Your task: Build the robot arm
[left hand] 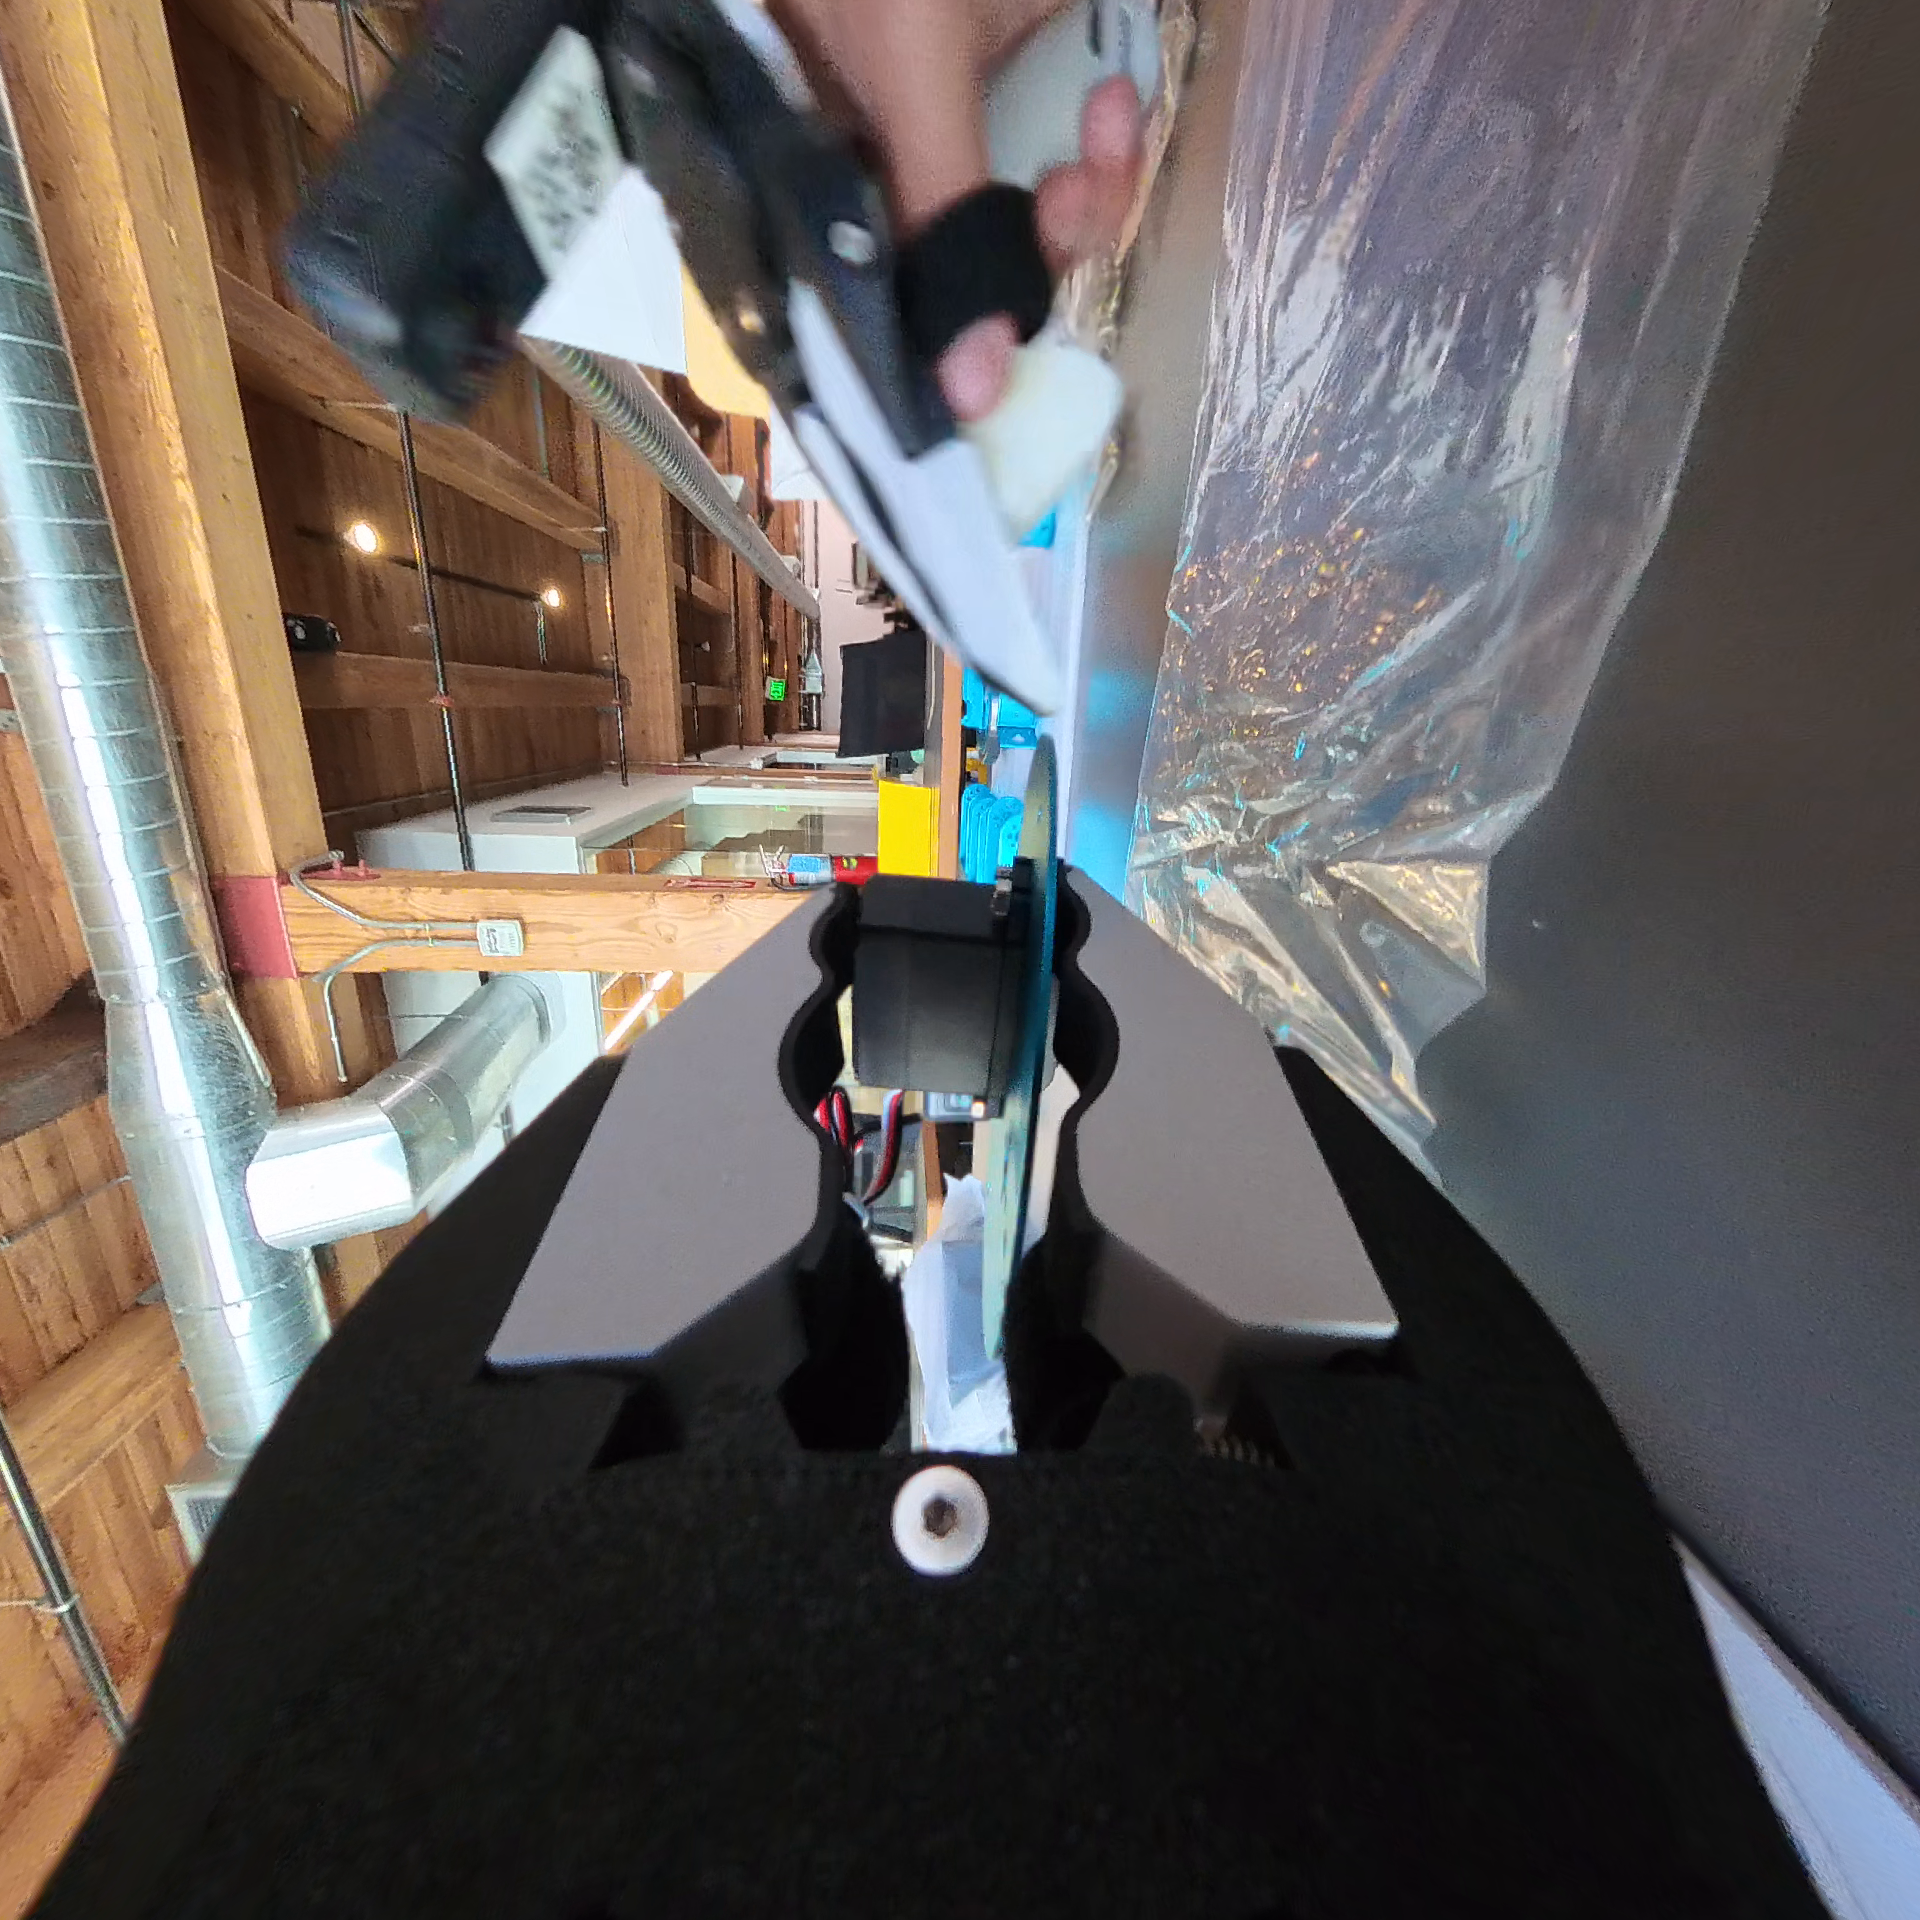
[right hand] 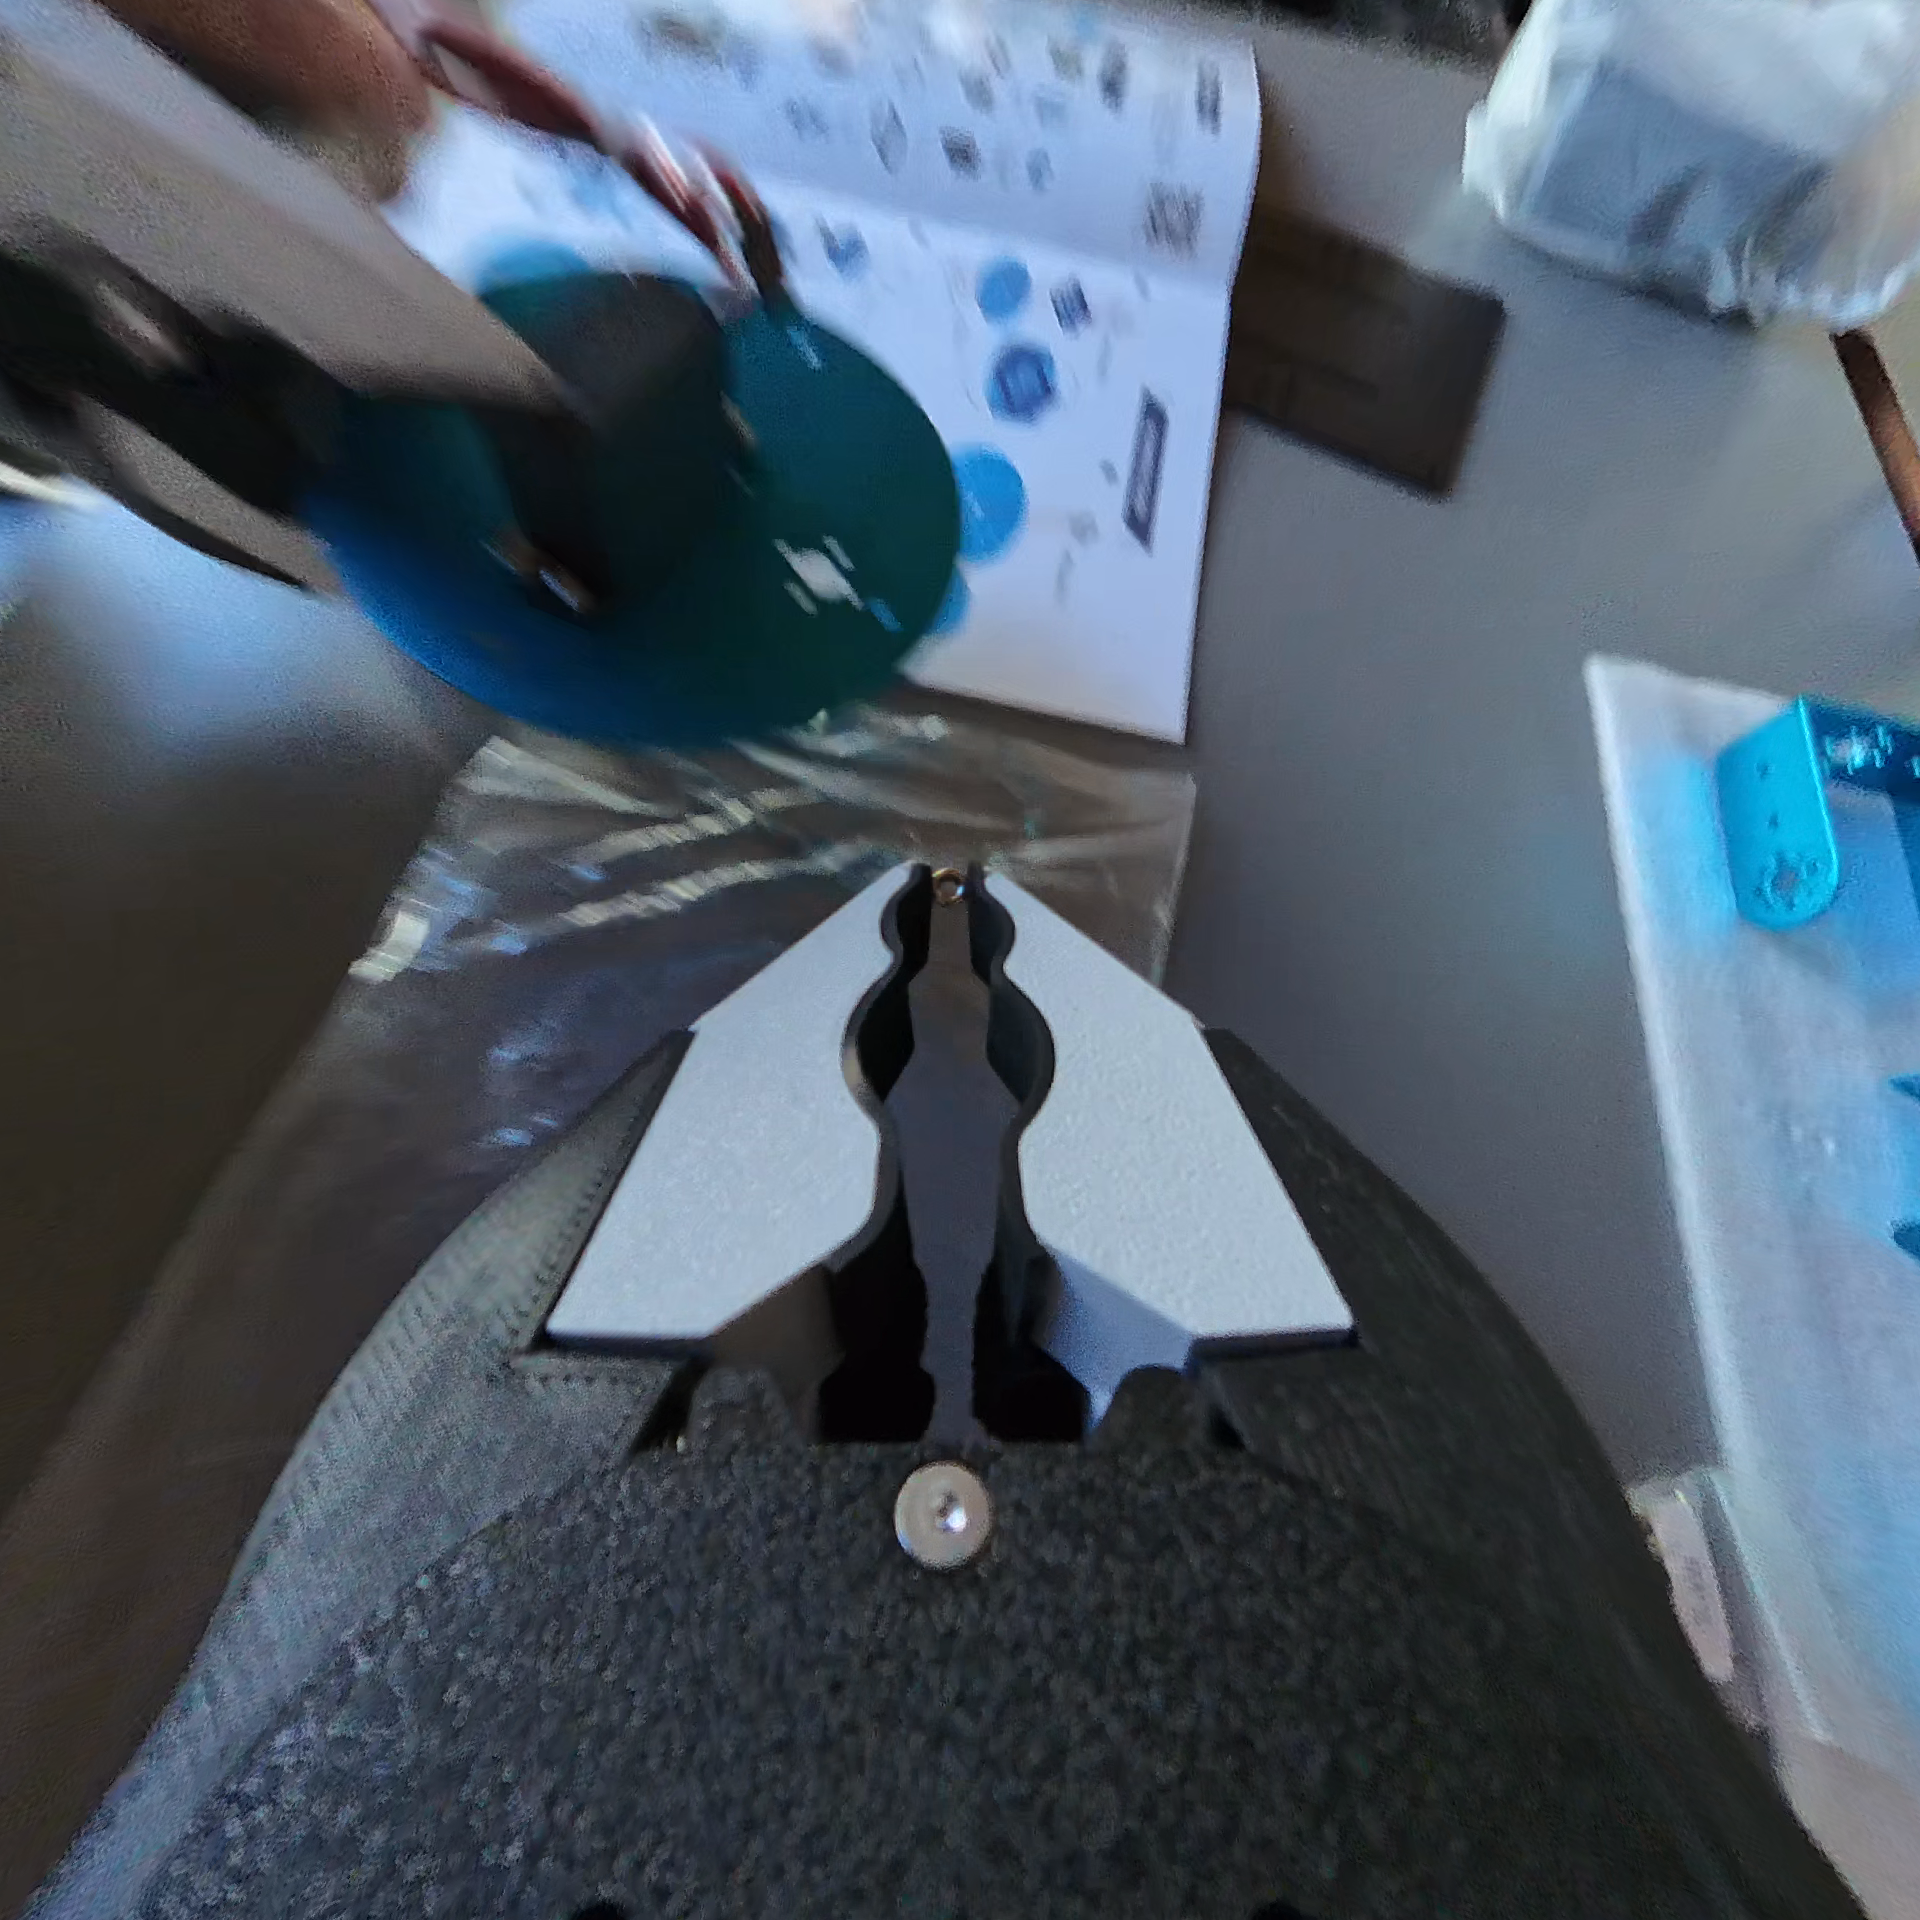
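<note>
My left gripper [left hand: 951, 914] is shut on a black servo block [left hand: 930, 987] fixed to a round blue disc [left hand: 1031, 997], with red and black wires [left hand: 847, 1127] hanging behind it. The left gripper and disc [right hand: 727, 540] also show blurred at the upper left of the right wrist view. My right gripper [right hand: 945, 883] is shut on a tiny brass ring-shaped part [right hand: 944, 884] pinched at the very fingertips, just above a clear plastic bag [right hand: 675, 894]. The right gripper [left hand: 623, 208] and the hand on it show blurred at the top of the left wrist view.
A printed sheet [right hand: 1049, 312] lies beyond the bag. A blue metal bracket [right hand: 1782, 831] sits in a clear pack [right hand: 1766, 1143] at the right. A wrapped bundle [right hand: 1683, 156] lies far right. A crumpled clear bag [left hand: 1351, 644] lies on the grey surface [left hand: 1714, 935]. Left tips to right tips: about 8 cm.
</note>
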